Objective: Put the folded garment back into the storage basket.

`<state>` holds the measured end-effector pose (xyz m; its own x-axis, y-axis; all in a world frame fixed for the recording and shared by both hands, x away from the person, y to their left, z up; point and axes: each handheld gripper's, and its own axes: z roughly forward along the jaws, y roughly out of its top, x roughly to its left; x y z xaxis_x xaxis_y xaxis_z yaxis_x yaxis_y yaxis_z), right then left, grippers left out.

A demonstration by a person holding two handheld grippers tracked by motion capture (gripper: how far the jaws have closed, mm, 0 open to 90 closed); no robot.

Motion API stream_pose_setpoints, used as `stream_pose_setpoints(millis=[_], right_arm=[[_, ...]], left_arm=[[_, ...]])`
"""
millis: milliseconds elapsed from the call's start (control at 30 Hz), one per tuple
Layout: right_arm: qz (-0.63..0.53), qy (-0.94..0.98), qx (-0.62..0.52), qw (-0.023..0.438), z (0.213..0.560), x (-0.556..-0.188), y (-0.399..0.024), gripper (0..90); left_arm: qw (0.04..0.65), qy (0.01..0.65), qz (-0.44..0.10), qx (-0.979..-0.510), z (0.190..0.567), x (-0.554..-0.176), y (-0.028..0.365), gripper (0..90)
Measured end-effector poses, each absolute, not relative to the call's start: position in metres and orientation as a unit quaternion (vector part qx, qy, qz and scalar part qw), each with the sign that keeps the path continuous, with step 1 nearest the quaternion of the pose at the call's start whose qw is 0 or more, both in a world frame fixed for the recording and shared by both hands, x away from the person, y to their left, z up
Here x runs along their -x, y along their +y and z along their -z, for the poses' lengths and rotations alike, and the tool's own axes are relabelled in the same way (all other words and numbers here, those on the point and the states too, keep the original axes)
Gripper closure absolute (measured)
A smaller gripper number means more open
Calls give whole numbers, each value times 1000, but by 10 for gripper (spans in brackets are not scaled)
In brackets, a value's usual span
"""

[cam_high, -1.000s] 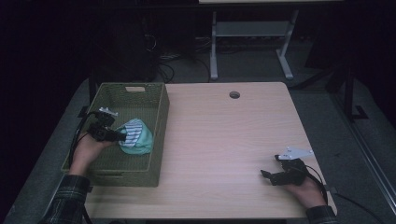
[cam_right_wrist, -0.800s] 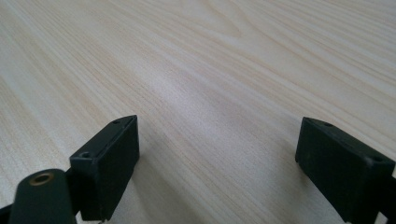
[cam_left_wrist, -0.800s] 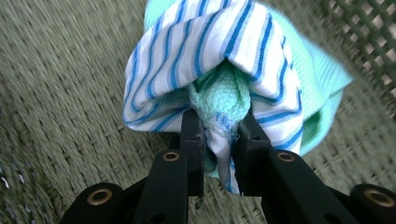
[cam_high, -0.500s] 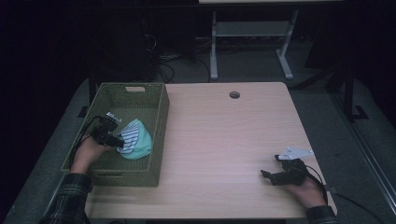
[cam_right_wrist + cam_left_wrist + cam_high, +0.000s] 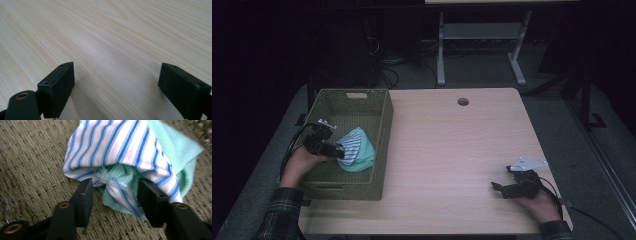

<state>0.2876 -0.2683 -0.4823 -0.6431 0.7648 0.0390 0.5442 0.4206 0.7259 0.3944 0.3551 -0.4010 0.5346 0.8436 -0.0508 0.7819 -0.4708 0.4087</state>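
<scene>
Closest to the camera, the right tool sat low at the near right corner of the tabletop, held in the person's right hand. Its jaws were spread wide apart with nothing between them; in the right gripper view the right tool just had bare light wood grain under it. The grey three-cornered plate on top of it stuck out toward the right edge.

Over on the left, the left hand reached into the green woven basket that sat on the tabletop's left side. The left tool was down inside it, right at the bundled cloth, which was mint green with a white and blue striped piece wrapped around it. In the left gripper view the left tool had its jaws parted on either side of a bunched fold of the cloth, with the right jaw up against the fabric and the left one showing a small gap, so released rather than clamped. The cloth lay on the basket's woven floor, toward its right wall.

Further back, there was a round cable hole near the tabletop's far edge, and beyond that a white metal frame on the dark floor with some cables beside it.
</scene>
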Motion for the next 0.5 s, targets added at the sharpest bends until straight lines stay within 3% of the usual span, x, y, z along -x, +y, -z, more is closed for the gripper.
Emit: stream_pose_setpoints(millis=[500], right_arm=[[-365,829,-397,150,482,-287,-268,133]], left_arm=[[270,469,-106,-834,366,-382,347,187]])
